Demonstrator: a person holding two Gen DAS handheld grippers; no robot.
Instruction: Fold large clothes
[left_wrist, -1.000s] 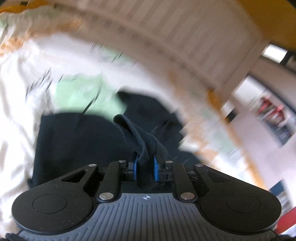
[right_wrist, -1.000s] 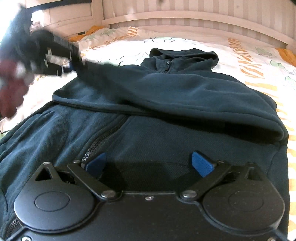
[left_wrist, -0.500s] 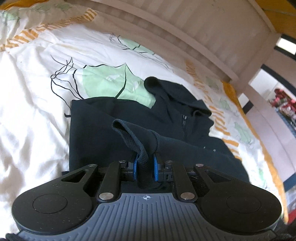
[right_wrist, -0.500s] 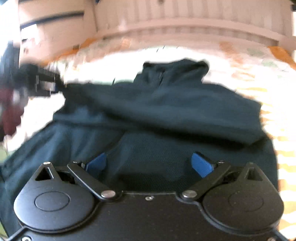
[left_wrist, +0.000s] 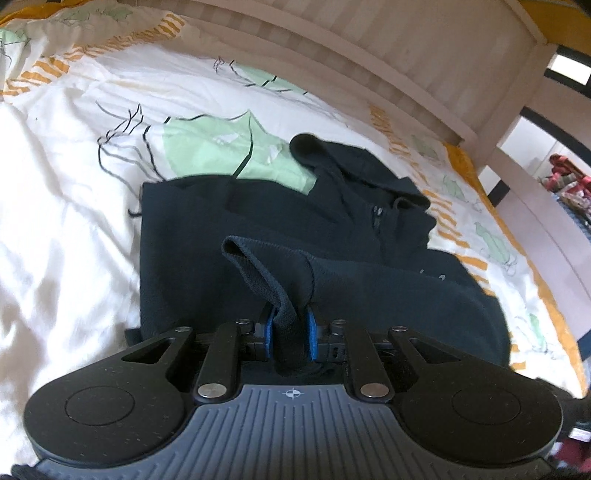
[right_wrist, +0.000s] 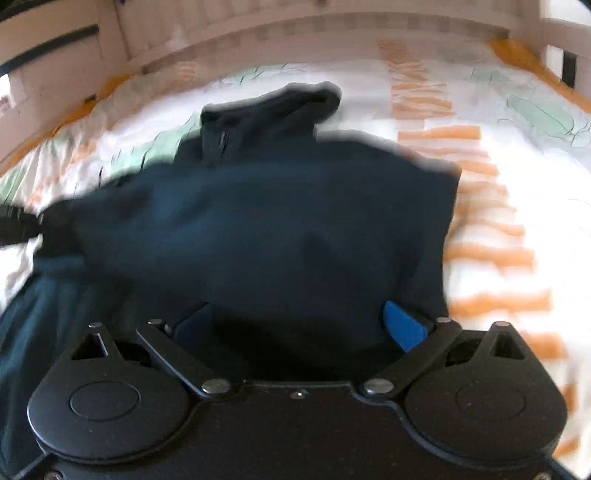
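A dark navy zip hoodie lies spread on the bed, its hood toward the headboard. One sleeve is folded across the chest. My left gripper is shut on the ribbed sleeve cuff, which stands up between the blue pads. In the right wrist view the same hoodie fills the middle, blurred. My right gripper hovers over its lower body, wide open with nothing between its fingers. The left gripper shows at the left edge of that view, holding the sleeve end.
The bed has a white duvet with green leaf and orange stripe prints. A white slatted headboard runs along the far side. Bare duvet lies to the right of the hoodie. A doorway and shelves show at the far right.
The left gripper has come down with the cuff, bringing the sleeve lower over the hoodie's chest. The right gripper has swung sideways, so the hoodie now sits further left in its view.
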